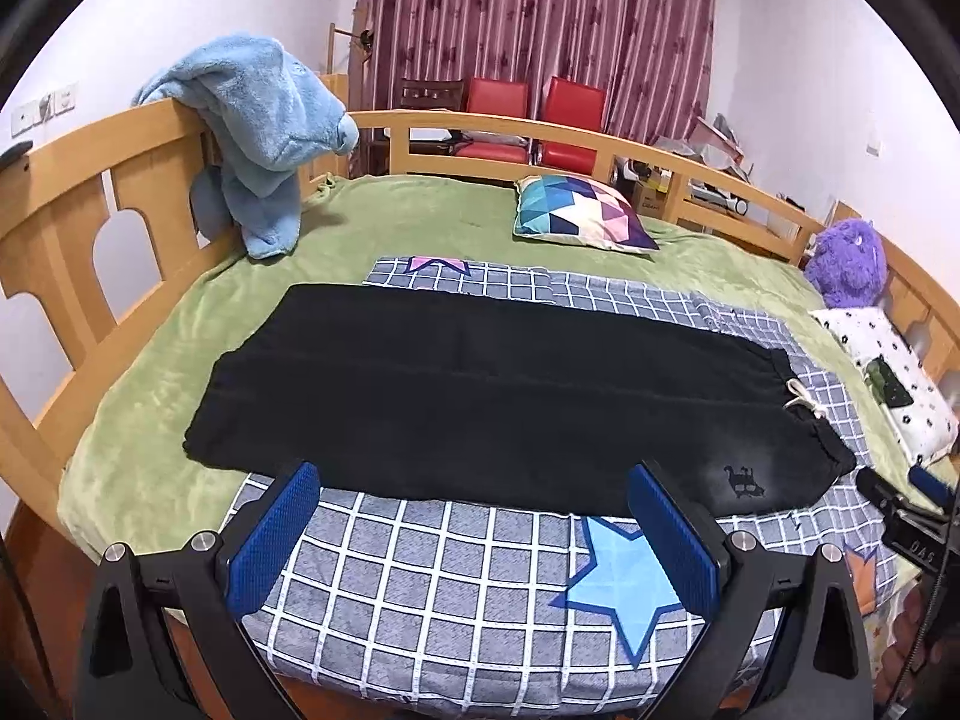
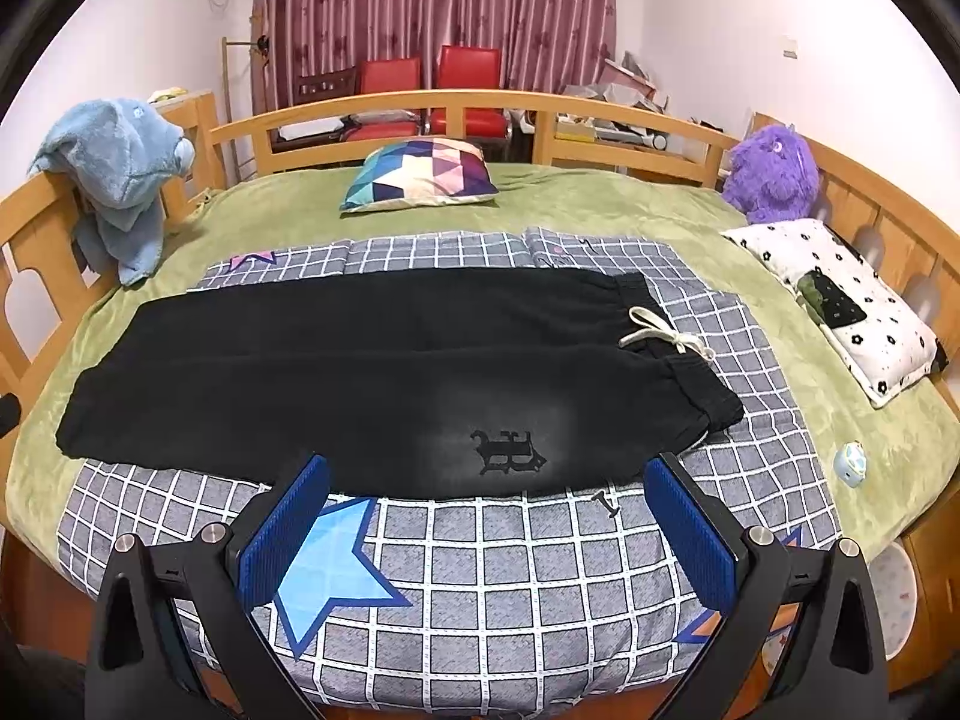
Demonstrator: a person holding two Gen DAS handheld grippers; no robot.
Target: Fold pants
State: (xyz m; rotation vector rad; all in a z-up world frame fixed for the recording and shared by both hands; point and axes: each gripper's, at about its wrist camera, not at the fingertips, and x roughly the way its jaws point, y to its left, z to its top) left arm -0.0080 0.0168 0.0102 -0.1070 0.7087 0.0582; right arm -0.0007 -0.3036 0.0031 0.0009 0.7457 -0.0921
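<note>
Black pants (image 1: 492, 396) (image 2: 384, 372) lie flat and lengthwise across a grey checked sheet (image 1: 432, 588) (image 2: 492, 588) on the bed, legs to the left, waistband with a white drawstring (image 2: 666, 333) (image 1: 801, 399) to the right. A dark emblem (image 2: 507, 450) marks the near thigh. My left gripper (image 1: 474, 477) stands open just short of the pants' near edge, nothing between its blue pads (image 1: 273, 540). My right gripper (image 2: 486, 468) is open too, its fingertips level with the near edge by the emblem. The right gripper also shows at the right edge of the left wrist view (image 1: 906, 504).
A green blanket (image 2: 600, 198) covers the bed inside a wooden rail (image 2: 480, 102). A blue plush (image 1: 264, 120) hangs on the left rail, a purple plush (image 2: 771, 174) sits at the right. A patterned cushion (image 2: 420, 174) and a white flowered pillow (image 2: 840, 312) lie nearby.
</note>
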